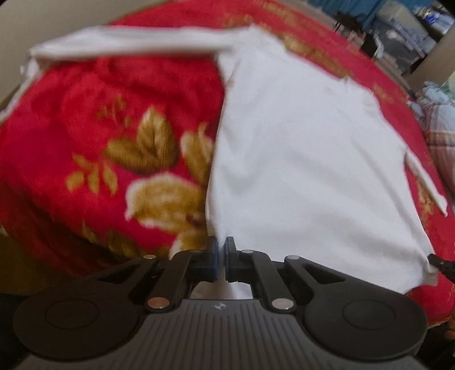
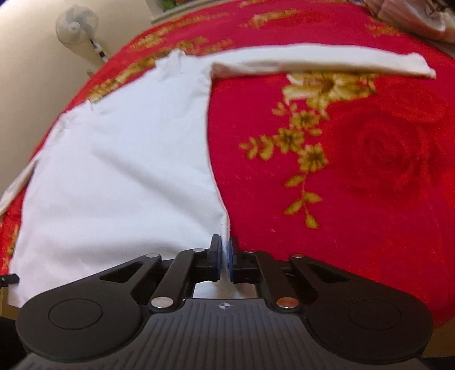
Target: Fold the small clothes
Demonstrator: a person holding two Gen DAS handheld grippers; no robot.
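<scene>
Lying on a red floral blanket (image 2: 355, 227), the white garment (image 2: 128, 170) nears a fan (image 2: 76, 25).

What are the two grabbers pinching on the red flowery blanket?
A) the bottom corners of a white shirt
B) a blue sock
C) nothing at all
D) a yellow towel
A: the left gripper and the right gripper are each shut on a near corner of the white shirt, which lies spread on the red blanket.
</scene>
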